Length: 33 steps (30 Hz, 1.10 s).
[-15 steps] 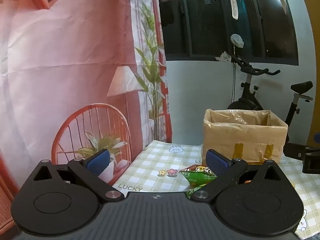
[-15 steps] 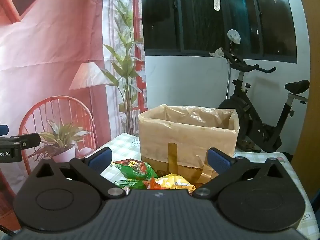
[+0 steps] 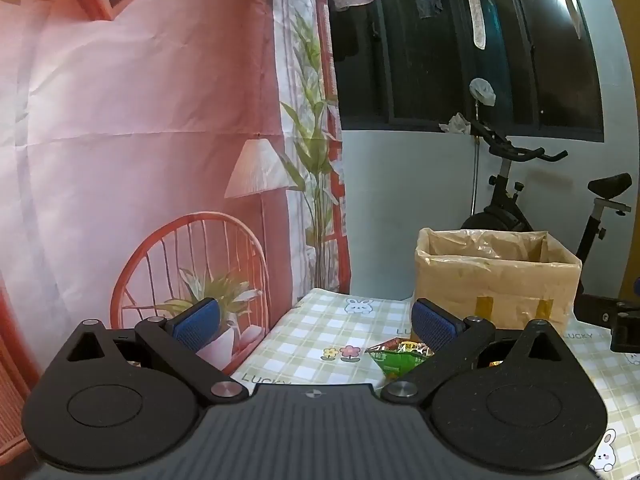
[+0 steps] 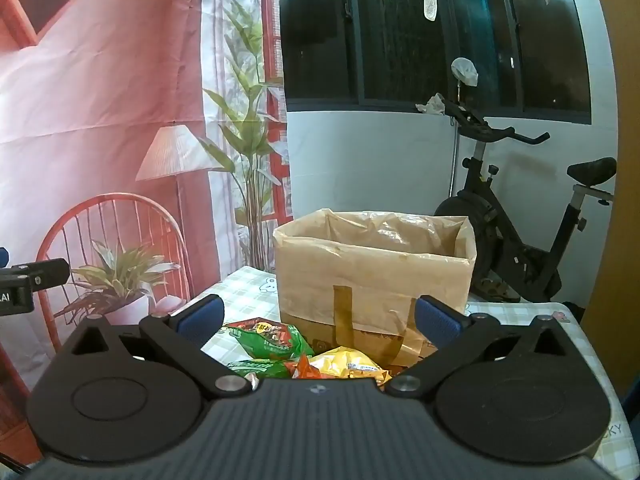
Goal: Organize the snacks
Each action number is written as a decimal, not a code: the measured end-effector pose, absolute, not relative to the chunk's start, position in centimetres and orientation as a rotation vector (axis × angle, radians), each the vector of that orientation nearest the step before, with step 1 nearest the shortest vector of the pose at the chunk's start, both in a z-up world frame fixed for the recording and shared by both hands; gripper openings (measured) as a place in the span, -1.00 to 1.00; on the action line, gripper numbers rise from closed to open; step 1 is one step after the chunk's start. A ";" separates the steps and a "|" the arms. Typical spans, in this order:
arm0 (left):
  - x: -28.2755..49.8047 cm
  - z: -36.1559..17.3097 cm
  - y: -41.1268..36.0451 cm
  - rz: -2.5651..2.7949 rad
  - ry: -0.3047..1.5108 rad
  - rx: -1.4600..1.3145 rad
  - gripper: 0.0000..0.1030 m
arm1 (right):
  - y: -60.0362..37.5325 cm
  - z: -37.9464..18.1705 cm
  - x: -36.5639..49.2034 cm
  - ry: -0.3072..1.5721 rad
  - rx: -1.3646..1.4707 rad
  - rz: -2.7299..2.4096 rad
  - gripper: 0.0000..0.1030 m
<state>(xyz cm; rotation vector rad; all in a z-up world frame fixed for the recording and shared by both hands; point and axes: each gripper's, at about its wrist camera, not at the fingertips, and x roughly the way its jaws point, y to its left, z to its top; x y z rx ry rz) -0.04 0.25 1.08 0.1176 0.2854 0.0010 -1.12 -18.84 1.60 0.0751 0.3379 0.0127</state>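
Right wrist view: right gripper [image 4: 318, 322] is hovering with fingers spread wide, gripping nothing; snack packets [image 4: 304, 350] are lying loose between them, before the lined box [image 4: 374, 270]. Sorting is apparently just beginning.

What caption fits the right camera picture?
Open right gripper hovers over snack packets before a lined cardboard box.

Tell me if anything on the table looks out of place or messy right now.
The snack packets lie in a loose, overlapping heap on the checked tablecloth in front of the lined cardboard box, not inside it. A green packet sits partly over the others. Nothing looks spilled or torn.
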 end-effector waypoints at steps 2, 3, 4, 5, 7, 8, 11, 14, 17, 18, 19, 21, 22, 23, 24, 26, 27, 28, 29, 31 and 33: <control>-0.3 1.0 0.5 -0.002 0.281 0.115 1.00 | -19.0 1.6 -1.1 0.337 0.075 0.013 1.00; -0.3 1.0 0.6 -0.002 0.281 0.114 1.00 | -19.0 1.6 -1.1 0.337 0.074 0.014 1.00; -0.3 1.0 0.5 -0.001 0.282 0.114 1.00 | -19.1 1.6 -1.1 0.337 0.075 0.014 1.00; -0.3 0.8 0.5 -0.001 0.281 0.115 1.00 | -19.0 1.6 -1.1 0.336 0.074 0.014 1.00; -0.2 0.7 0.5 -0.001 0.284 0.114 1.00 | -19.1 1.6 -1.1 0.335 0.074 0.014 1.00; -0.2 0.6 0.5 -0.001 0.284 0.113 1.00 | -19.0 1.5 -1.1 0.335 0.074 0.015 1.00; -0.2 0.6 0.5 -0.002 0.287 0.109 1.00 | -19.2 1.5 -1.0 0.333 0.073 0.015 1.00; -0.1 0.7 0.6 0.000 0.291 0.107 1.00 | -19.2 1.7 -1.2 0.335 0.077 0.011 1.00; -0.1 0.7 0.5 0.004 0.293 0.106 1.00 | -19.3 1.7 -1.2 0.334 0.077 0.011 1.00; -0.1 0.6 0.5 0.004 0.293 0.106 1.00 | -19.3 1.7 -1.2 0.334 0.077 0.010 1.00; -0.1 0.5 0.4 0.005 0.293 0.106 1.00 | -19.2 1.7 -1.2 0.334 0.076 0.010 1.00; -0.1 0.5 0.4 0.006 0.291 0.106 1.00 | -19.2 1.7 -1.2 0.335 0.076 0.010 1.00; -0.1 0.4 0.4 0.007 0.291 0.106 1.00 | -19.2 1.7 -1.2 0.335 0.076 0.010 1.00; -0.1 0.4 0.4 0.007 0.291 0.106 1.00 | -19.3 1.7 -1.1 0.335 0.076 0.010 1.00; -0.2 0.4 0.4 0.008 0.291 0.106 1.00 | -19.2 1.7 -1.2 0.335 0.076 0.010 1.00; -0.1 0.4 0.4 0.007 0.291 0.106 1.00 | -19.2 1.7 -1.2 0.335 0.076 0.011 1.00; -0.1 0.4 0.4 0.007 0.291 0.106 1.00 | -19.3 1.7 -1.1 0.335 0.076 0.011 1.00; -0.1 0.4 0.4 0.006 0.291 0.106 1.00 | -19.3 1.7 -1.2 0.335 0.076 0.011 1.00; -0.2 0.4 0.4 0.006 0.291 0.106 1.00 | -19.2 1.7 -1.2 0.335 0.076 0.011 1.00; -0.1 0.5 0.4 0.007 0.292 0.106 1.00 | -19.3 1.7 -1.2 0.334 0.076 0.011 1.00; -0.1 0.4 0.4 0.006 0.291 0.105 1.00 | -19.3 1.7 -1.2 0.335 0.076 0.011 1.00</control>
